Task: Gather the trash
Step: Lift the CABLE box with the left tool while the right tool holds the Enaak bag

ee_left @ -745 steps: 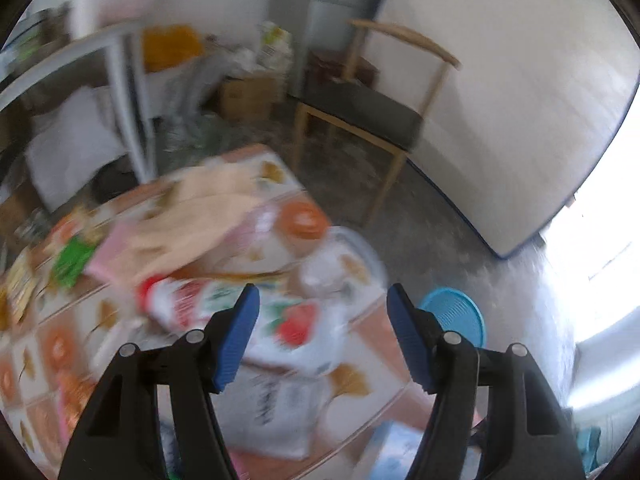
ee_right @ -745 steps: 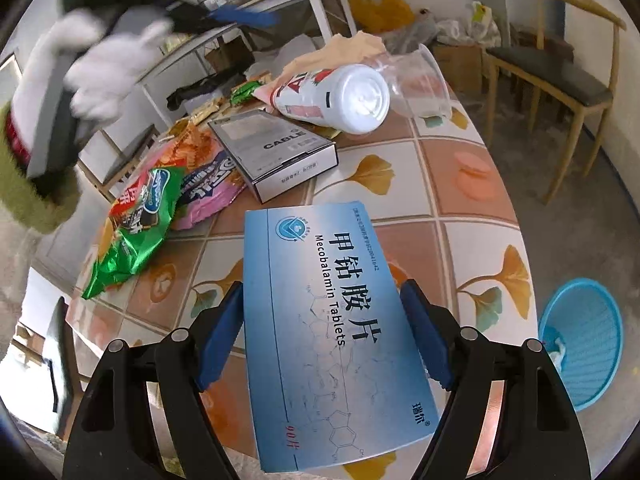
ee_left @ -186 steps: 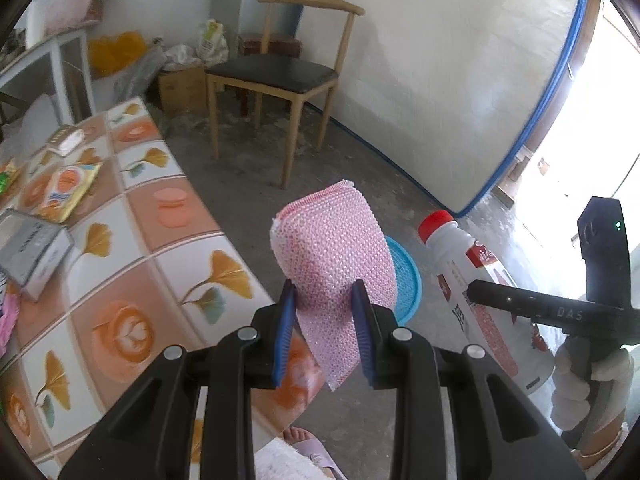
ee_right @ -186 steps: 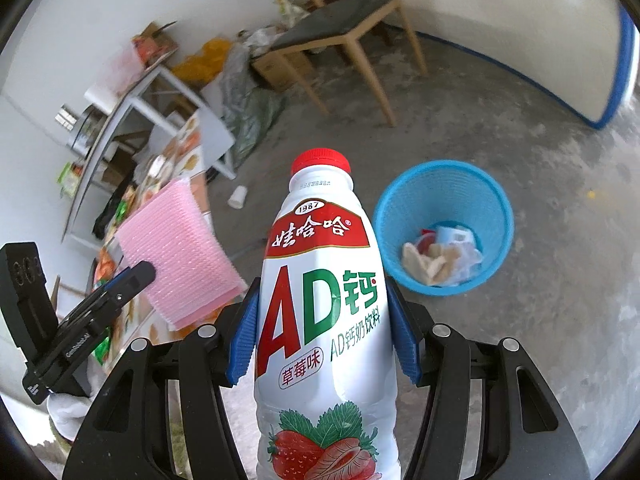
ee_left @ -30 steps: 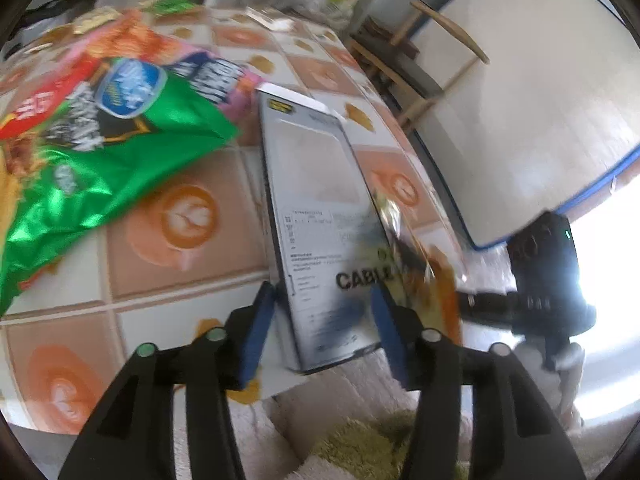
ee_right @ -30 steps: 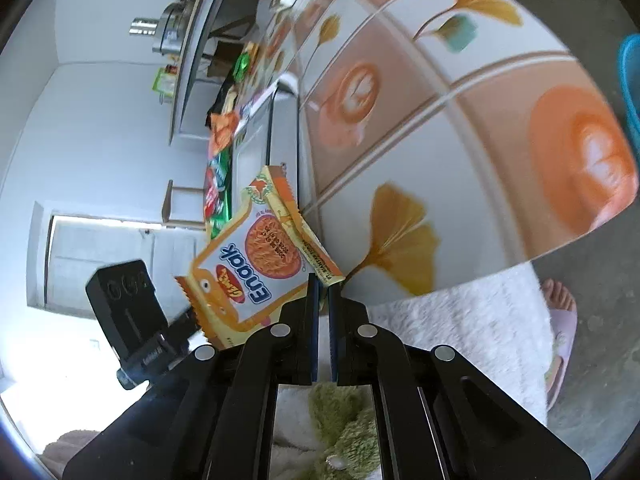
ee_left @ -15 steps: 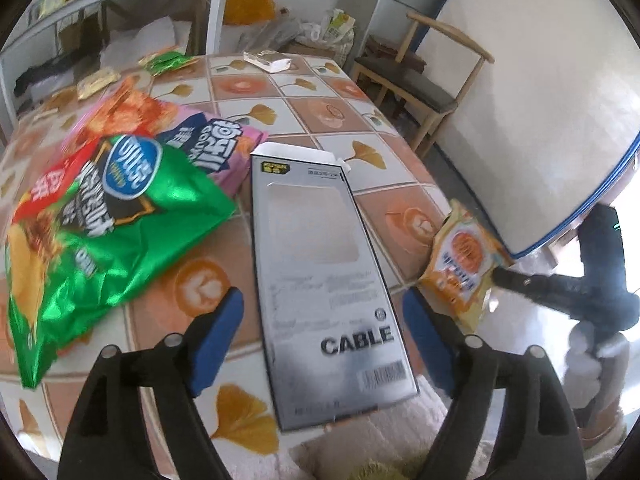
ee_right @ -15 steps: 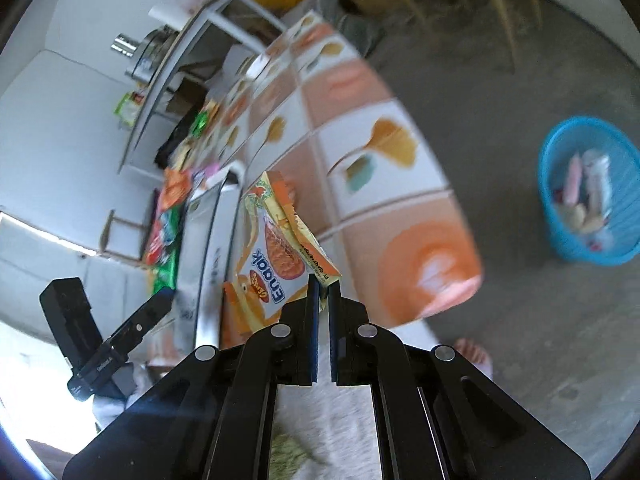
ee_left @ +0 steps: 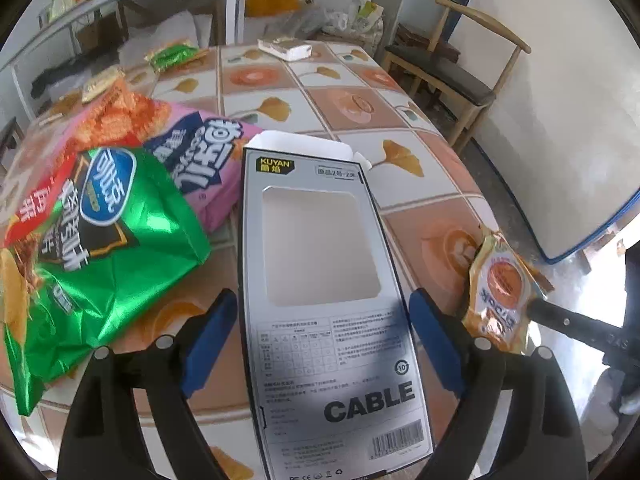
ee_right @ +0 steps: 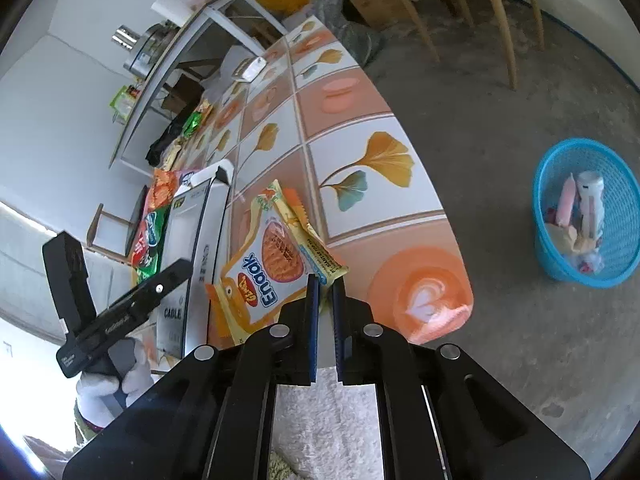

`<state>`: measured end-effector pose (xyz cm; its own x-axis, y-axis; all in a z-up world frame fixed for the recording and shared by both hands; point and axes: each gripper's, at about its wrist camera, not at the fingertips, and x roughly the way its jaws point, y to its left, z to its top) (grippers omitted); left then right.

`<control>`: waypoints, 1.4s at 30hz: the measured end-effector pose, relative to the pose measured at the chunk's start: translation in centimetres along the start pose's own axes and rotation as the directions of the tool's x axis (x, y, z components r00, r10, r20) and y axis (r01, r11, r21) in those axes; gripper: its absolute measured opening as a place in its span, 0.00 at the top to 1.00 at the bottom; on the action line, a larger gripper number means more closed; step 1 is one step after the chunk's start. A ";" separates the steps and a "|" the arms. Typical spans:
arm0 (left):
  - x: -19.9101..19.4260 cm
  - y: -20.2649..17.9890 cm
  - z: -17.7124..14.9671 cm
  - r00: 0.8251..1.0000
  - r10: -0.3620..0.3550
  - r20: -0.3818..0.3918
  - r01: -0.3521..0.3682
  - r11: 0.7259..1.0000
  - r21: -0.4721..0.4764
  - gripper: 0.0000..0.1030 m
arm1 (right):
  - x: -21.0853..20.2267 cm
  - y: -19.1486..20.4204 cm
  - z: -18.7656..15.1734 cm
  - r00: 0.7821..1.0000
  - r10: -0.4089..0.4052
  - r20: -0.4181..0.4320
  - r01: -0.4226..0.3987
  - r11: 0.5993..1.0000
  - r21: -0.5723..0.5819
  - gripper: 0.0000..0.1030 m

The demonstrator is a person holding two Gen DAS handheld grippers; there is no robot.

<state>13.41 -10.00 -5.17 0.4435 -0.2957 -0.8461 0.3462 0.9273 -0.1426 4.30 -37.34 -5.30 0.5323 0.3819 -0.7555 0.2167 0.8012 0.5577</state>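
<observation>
Your left gripper stands wide, its jaws opening, straddling the grey cable box without touching it; the box lies flat at the near edge of the tiled table. A green snack bag lies just left of the box. Your right gripper, its jaws starting to open, pinches the corner of the orange Enaak noodle packet over the table's near edge. The blue trash basket sits on the floor to the right, well apart.
</observation>
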 end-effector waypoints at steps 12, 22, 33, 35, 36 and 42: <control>0.7 -0.9 1.5 0.999 0.051 0.005 -0.051 0.999 0.004 0.16 | -0.2 -0.3 0.1 0.999 0.034 -0.005 -0.034 0.999 0.005 0.93; 1.9 0.0 1.8 1.000 0.029 -0.011 -0.029 0.999 -0.032 0.23 | -0.3 -0.4 0.0 0.999 0.045 -0.007 -0.045 0.999 0.006 0.93; -0.1 -0.7 -1.3 0.994 -0.063 -0.088 0.059 0.997 -0.043 0.23 | -0.5 -1.1 -0.2 0.997 0.077 -0.016 -0.076 0.996 0.043 0.91; -0.1 -0.7 -1.2 0.995 -0.062 -0.081 0.058 0.997 -0.051 0.23 | -0.5 -1.3 -0.2 0.994 0.106 -0.018 -0.104 0.992 0.069 0.88; 0.0 -0.8 -1.2 0.996 -0.051 -0.080 0.047 0.998 -0.047 0.22 | -0.4 -1.4 -0.1 0.992 0.126 -0.018 -0.124 0.989 0.082 0.81; 0.4 -1.1 -0.9 0.998 -0.026 -0.057 0.024 0.999 -0.037 0.22 | -0.3 -1.6 0.1 0.985 0.175 0.009 -0.175 0.976 0.129 0.69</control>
<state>12.46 -10.94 -5.84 0.3864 -0.3058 -0.8702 0.3258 0.9279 -0.1814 3.90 -38.79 -5.98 0.5693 0.5121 -0.6432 0.2243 0.6559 0.7207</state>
